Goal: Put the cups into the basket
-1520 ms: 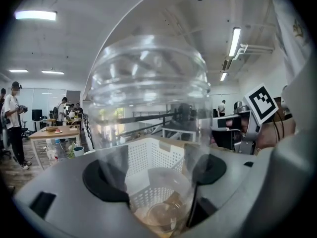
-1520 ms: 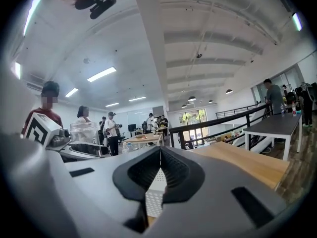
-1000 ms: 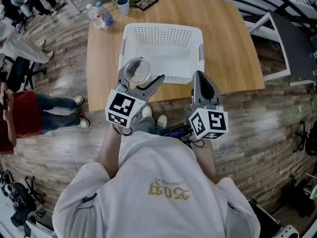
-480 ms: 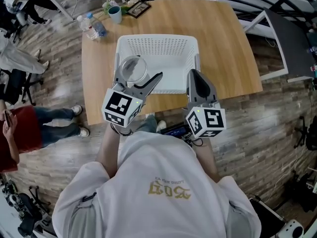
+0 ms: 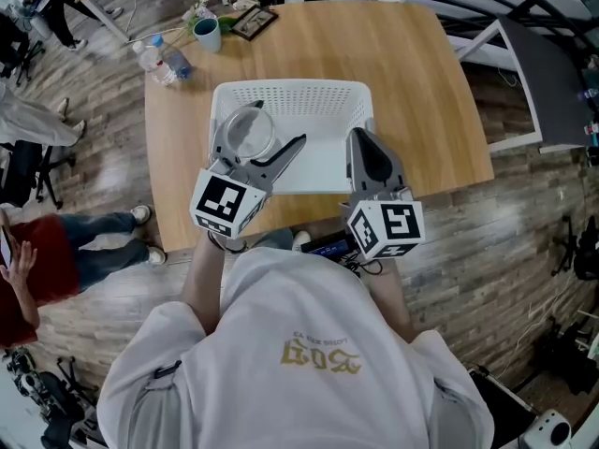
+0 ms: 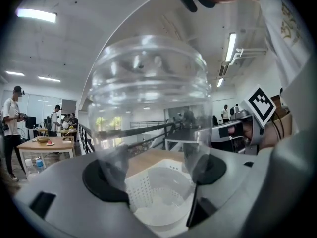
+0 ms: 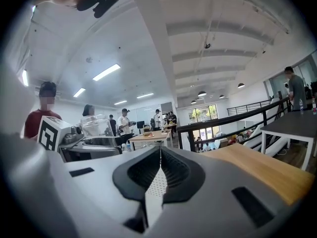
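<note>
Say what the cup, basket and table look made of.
Cup: clear and glossy, likely plastic, maybe glass; the room shows through it, and stepped rings run around it.
Basket: white matte plastic, judging by its moulded grid of holes.
Table: light wood or wood-look laminate, with faint grain and a smooth satin top.

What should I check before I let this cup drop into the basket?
1. Cup gripped between the pads of the left gripper: ok.
2. Cup over the basket, at its near left part: ok.
3. Free room in the basket below the cup: ok.
4. Right gripper shut, holding nothing, off to the cup's right: ok.
5. Which way up the cup is: cannot tell.
6. Cup low enough for a gentle drop: cannot tell.
</note>
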The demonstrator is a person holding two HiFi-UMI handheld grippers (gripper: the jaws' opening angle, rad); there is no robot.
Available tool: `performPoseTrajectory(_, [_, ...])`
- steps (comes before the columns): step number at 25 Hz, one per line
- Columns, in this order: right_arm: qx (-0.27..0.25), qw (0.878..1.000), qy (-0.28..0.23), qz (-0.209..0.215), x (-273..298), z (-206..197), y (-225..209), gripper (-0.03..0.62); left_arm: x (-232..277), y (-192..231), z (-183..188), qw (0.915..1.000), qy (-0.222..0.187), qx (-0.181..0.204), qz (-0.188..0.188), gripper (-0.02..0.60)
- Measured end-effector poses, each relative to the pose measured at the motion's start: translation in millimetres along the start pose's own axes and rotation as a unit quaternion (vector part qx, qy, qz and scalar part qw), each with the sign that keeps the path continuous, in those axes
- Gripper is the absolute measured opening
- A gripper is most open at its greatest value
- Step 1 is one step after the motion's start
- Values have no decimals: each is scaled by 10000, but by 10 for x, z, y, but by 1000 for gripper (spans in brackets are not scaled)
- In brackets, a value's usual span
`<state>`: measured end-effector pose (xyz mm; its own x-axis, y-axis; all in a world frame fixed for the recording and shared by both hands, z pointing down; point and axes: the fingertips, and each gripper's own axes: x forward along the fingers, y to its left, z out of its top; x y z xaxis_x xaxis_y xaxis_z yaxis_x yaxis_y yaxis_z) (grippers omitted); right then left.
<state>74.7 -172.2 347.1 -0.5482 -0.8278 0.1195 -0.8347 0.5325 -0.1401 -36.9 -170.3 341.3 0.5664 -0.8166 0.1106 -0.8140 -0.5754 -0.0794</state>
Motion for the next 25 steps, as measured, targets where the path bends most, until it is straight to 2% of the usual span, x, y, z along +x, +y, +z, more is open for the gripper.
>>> performPoseTrajectory(7, [84,9997,208,119,155,-41,-94,12,228,78,-42,9999,-76,111,-42,344])
performPoseTrajectory(10, [84,9993,304,215,205,-64,-99,12,305,126,-120,9998,-52,191,85,344])
performPoseTrajectory(25, [318,9968,644,361,473,-282,-50,12,520,254,-643,9994,298,143,32,344])
